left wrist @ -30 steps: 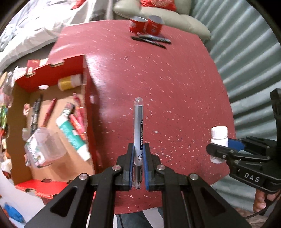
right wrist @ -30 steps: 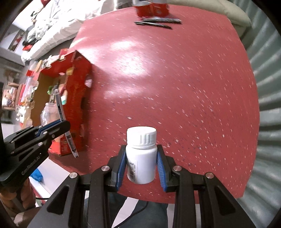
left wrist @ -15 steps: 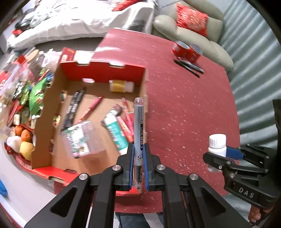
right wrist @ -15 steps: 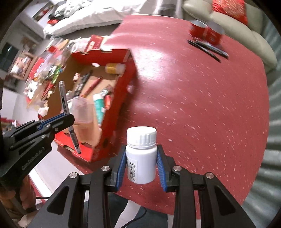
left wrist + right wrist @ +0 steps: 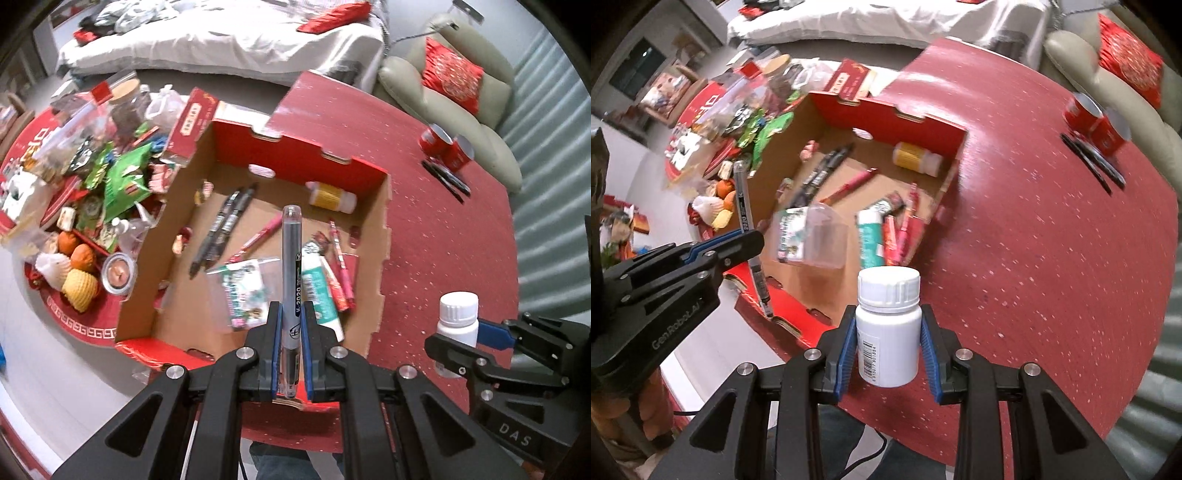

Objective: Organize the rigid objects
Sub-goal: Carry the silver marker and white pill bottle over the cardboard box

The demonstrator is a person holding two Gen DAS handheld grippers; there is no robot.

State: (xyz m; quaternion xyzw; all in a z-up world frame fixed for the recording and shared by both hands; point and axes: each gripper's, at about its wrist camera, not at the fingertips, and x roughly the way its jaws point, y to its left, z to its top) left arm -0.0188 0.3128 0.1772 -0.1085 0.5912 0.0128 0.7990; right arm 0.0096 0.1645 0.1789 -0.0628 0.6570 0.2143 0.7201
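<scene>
Left claw (image 5: 291,339): pointed steeply down over box (image 5: 382,236), clamped on pen (image 5: 291,258) | Right claw (image 5: 888,350): pointed down above worktop (image 5: 1052,240), gripping bottle (image 5: 888,332)

Background's pretty busy: a bed with a white cover (image 5: 229,40) up top, a beige armchair (image 5: 476,122) with a red patterned cushion (image 5: 452,79) beside it, and a round red tray (image 5: 74,321) on the left piled with snack packets (image 5: 118,177) and some oranges (image 5: 75,251)
</scene>
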